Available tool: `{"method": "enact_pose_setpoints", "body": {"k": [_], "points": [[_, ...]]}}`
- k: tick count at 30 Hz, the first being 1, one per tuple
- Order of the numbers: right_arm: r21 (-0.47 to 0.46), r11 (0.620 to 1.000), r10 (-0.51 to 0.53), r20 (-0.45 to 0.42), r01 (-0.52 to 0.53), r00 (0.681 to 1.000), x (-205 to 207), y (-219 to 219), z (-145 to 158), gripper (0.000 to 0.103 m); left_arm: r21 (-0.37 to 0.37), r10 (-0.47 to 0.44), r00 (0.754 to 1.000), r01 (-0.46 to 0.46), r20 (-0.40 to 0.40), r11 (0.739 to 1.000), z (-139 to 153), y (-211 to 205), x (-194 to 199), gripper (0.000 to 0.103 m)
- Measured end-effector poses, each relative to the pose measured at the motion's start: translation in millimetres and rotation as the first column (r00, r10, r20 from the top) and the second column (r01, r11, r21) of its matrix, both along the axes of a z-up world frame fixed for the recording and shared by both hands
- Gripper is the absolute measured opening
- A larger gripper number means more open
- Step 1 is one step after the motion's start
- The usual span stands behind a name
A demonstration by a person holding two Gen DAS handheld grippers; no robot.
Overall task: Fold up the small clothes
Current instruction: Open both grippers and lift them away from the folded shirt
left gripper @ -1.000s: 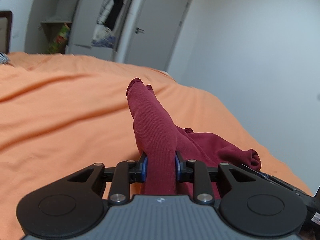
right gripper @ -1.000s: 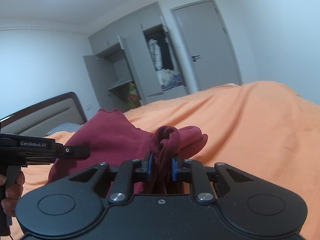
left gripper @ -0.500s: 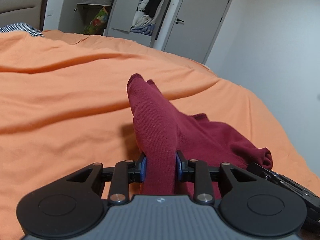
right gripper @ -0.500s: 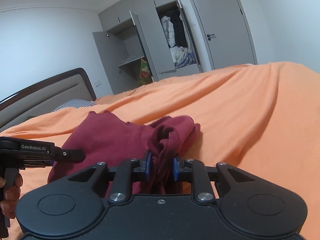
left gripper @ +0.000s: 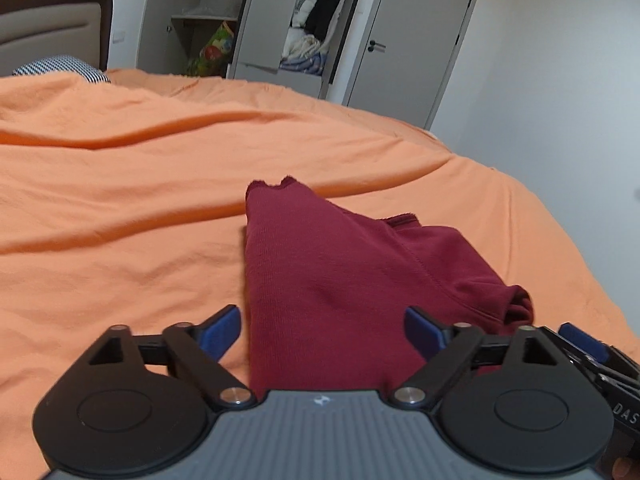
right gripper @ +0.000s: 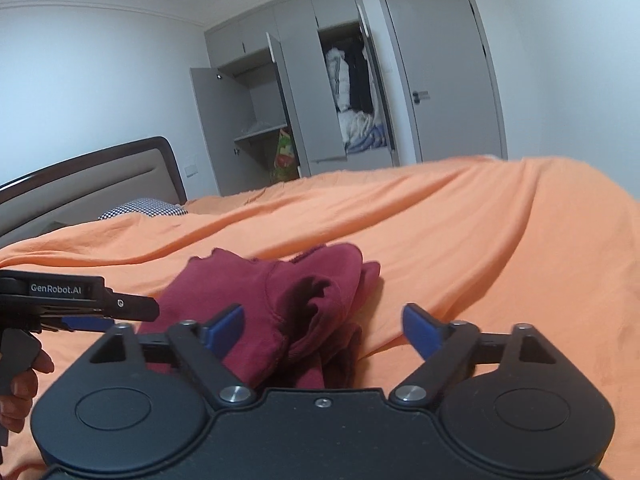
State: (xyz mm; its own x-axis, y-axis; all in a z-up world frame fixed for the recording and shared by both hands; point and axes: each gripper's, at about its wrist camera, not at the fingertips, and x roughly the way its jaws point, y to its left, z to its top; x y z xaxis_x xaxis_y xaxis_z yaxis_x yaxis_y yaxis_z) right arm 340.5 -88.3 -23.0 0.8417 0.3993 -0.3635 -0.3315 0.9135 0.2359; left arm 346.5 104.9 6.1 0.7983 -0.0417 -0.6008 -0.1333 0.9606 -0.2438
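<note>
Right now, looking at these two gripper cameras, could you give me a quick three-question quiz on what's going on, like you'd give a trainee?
1. True or false: the left gripper is clamped on the maroon garment.
2. What colour is the bed cover? A blue, B orange, C white.
3. Fill in: the right gripper has its jaws ____.

Key: 1 false, its jaws are spread apart; 2 B; 3 open.

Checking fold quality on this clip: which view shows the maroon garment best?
The left wrist view: the maroon garment lies flat and fills the frame centre between the open fingers, seam visible. The right wrist view shows it bunched and shadowed, with its near part hidden behind the gripper body.
</note>
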Motion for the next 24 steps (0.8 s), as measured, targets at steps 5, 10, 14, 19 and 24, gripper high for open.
{"method": "enact_pose_setpoints", "body": {"k": [5,10,14,19,24], "points": [[-0.011,1.0,-0.007,0.071,0.008,0.997,-35,-11,15,0.102,0.037,0.01,0.998,-0.013,0.059,0.999,17,-8,-37,0.102],[-0.009,1.0,-0.012,0.117,0.013,0.993,-73,-17,27,0.102,0.065,0.029,0.993,-0.037,0.116,0.997,28,-12,-80,0.103],[-0.011,1.0,-0.019,0.149,0.021,0.989,-105,-22,33,0.102,0.086,0.034,0.989,-0.047,0.146,0.995,30,-15,-112,0.103],[-0.027,0.999,-0.029,0.168,0.034,0.985,-142,-29,31,0.102,0.132,0.039,0.984,-0.062,0.172,0.989,24,-20,-149,0.103],[-0.068,0.996,-0.04,0.15,0.051,0.988,-167,-34,20,0.102,0.175,0.03,0.985,-0.061,0.171,0.983,10,-23,-175,0.103]]}}
